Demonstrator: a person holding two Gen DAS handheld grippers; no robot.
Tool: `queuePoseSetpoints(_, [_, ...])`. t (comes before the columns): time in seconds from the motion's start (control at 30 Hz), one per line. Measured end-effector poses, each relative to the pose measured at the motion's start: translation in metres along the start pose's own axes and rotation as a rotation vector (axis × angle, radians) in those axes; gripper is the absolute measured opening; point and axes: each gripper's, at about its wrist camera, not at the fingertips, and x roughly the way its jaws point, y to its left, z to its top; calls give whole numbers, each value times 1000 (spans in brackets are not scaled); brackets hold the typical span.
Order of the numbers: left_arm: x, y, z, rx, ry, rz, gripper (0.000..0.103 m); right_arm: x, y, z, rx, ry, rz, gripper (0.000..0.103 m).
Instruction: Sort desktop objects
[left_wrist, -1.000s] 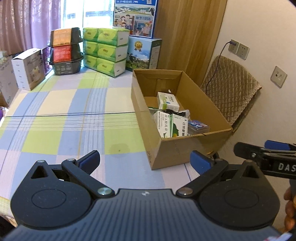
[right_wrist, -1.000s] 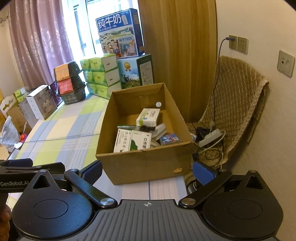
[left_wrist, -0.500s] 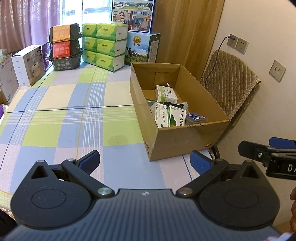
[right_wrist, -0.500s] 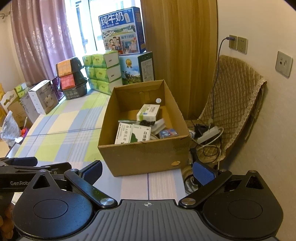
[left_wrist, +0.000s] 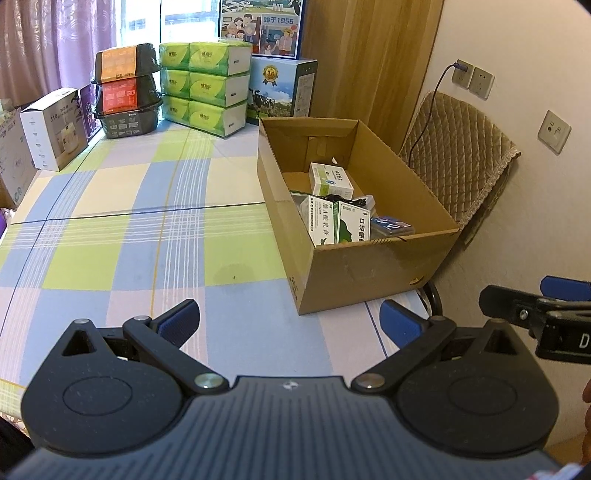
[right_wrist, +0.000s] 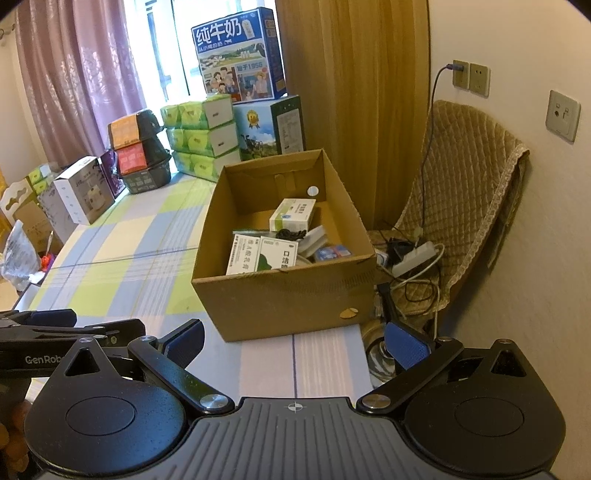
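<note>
The left gripper (left_wrist: 288, 321) and the right gripper (right_wrist: 293, 341) both hover above the near edge of the counter (left_wrist: 122, 251), jaws spread wide and holding nothing. The cardboard box (right_wrist: 280, 295) stands open-topped at the counter's right end, within reach of either gripper, which suits it as the collecting bin. Inside it lie the sorted items: a white-and-green carton (right_wrist: 293, 214), two taller medicine boxes (left_wrist: 334, 223) propped against the front wall, and a small blue pack (right_wrist: 332, 253) (its label is too small to read). The checked cloth before the box shows no loose object, so the sort appears largely complete.
</note>
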Motion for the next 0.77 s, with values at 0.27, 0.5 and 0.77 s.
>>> queuePoseSetpoints(0.27, [2,0,-2,1,8,-1,102,2,-1,-6,10,12,1,101])
queuePoseSetpoints(0.5, [4,-1,-4,1,12,-7,102,2,-1,-7,15,14,-4,101])
queuePoseSetpoints(0.77, [2,-1,-4,0,-9,-5,102,3,1,-12,24,21,-12,101])
